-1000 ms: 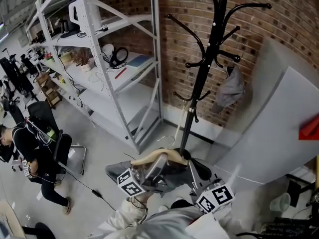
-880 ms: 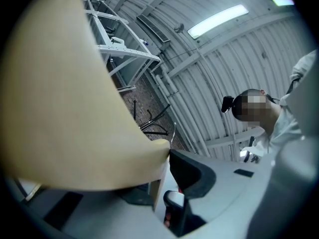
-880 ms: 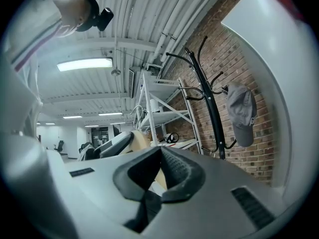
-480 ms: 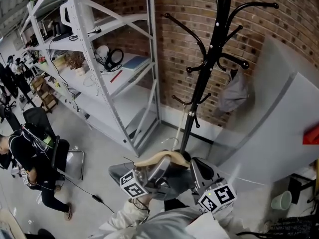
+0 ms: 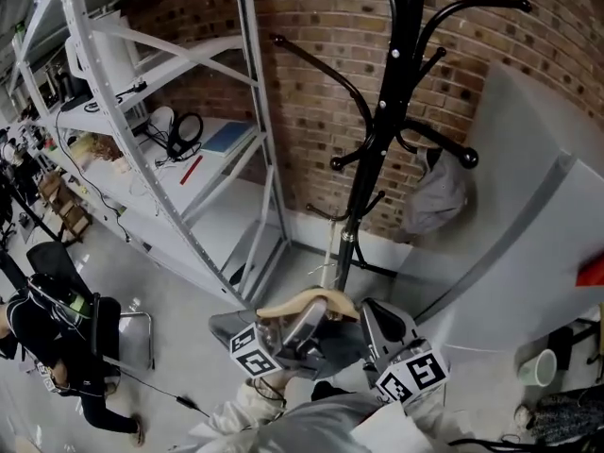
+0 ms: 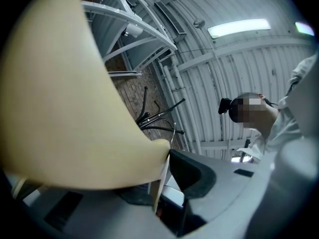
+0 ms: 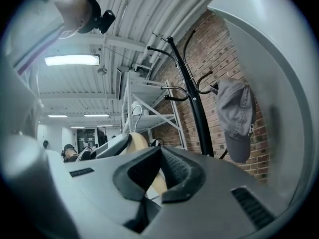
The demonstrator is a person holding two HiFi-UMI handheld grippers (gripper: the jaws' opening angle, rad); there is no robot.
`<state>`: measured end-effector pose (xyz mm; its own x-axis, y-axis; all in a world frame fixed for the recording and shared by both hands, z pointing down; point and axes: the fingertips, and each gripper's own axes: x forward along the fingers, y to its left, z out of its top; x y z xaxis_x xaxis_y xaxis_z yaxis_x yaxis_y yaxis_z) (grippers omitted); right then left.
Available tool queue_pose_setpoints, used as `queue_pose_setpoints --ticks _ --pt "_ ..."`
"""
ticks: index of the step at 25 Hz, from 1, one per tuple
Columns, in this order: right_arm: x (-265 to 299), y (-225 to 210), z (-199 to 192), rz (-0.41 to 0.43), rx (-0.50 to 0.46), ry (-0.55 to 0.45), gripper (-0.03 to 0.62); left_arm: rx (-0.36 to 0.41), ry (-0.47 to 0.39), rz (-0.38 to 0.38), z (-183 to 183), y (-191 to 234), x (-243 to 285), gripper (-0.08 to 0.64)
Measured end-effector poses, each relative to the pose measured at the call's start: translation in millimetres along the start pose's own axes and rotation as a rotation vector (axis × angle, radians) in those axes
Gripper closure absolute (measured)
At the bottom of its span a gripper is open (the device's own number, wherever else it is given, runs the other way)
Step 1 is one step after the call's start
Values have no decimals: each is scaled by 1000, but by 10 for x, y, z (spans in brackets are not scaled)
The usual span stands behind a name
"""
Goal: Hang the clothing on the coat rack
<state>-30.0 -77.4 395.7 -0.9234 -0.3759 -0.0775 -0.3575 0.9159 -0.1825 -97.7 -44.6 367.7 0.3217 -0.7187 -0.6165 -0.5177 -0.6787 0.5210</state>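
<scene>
The black coat rack (image 5: 387, 111) stands against the brick wall, with a grey cap (image 5: 436, 196) hanging on one right-hand hook. Low in the head view, my left gripper (image 5: 294, 324) is shut on a pale wooden hanger (image 5: 307, 302) that carries grey clothing (image 5: 335, 340). The hanger's metal hook (image 5: 326, 270) points toward the rack's pole. In the left gripper view the hanger (image 6: 75, 108) fills the left half, pressed against the black pad (image 6: 187, 171). My right gripper (image 5: 379, 327) sits beside it, shut, with nothing seen between its jaws. The right gripper view shows the cap (image 7: 237, 118) and rack (image 7: 192, 93).
White metal shelving (image 5: 170, 111) with cables and headphones stands left of the rack. Grey panels (image 5: 528, 253) lean at the right. A person (image 5: 57, 338) sits by a chair at far left. A pale cup (image 5: 538, 366) sits low right.
The view has moved nearer to the coat rack, which now looks larger and more central. Both grippers and the hanger keep their place low in the frame.
</scene>
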Motion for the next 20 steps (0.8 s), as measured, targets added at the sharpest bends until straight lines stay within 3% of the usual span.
queue_pose_setpoints --ticks 11,20 --pt "522 -688 86 -49 -9 -12 569 -42 20 -33 62 731 498 457" --pt "777 -944 192 -83 -13 -39 569 -80 40 -67 137 1009 727 457"
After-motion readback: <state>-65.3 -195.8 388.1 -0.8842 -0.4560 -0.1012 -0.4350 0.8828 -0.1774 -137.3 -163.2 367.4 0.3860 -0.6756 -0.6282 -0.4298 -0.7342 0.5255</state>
